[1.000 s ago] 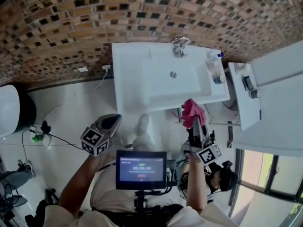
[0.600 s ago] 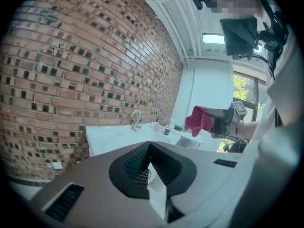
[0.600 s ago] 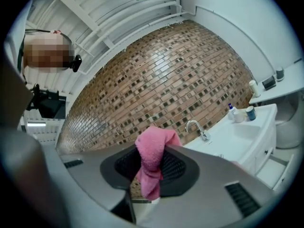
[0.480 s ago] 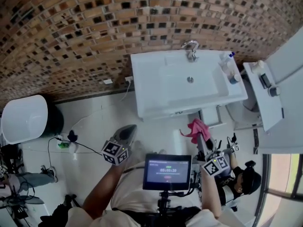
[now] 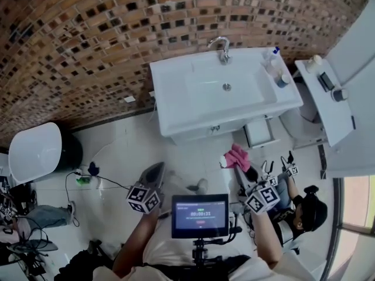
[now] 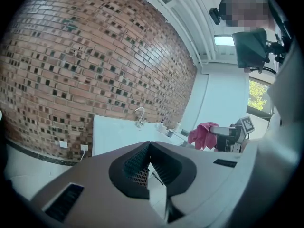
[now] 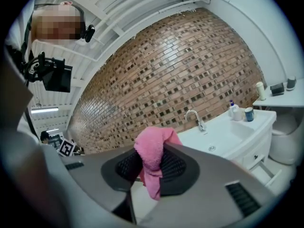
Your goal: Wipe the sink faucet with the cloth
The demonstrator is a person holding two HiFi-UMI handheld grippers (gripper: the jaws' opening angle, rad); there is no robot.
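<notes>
The white sink (image 5: 176,107) stands against the brick wall, with the chrome faucet (image 5: 221,47) at its back edge. My right gripper (image 5: 240,163) is shut on a pink cloth (image 5: 235,154), held over the floor in front of the sink and apart from it. In the right gripper view the cloth (image 7: 153,156) hangs between the jaws, with the faucet (image 7: 194,118) far beyond. My left gripper (image 5: 153,177) is shut with nothing in it, lower left of the sink. The left gripper view shows the faucet (image 6: 139,115) and the cloth (image 6: 203,134) in the distance.
Bottles and a cup (image 5: 275,66) stand on the sink's right corner. A white shelf (image 5: 328,107) with small items is to the right. A white toilet lid (image 5: 34,151) and cables (image 5: 88,174) lie on the floor at left. A screen (image 5: 199,215) is mounted at my chest.
The head view has swung and the sink now sits further up the frame. The cloth stays gripped, a little further from the sink's front edge. Both grippers stay low.
</notes>
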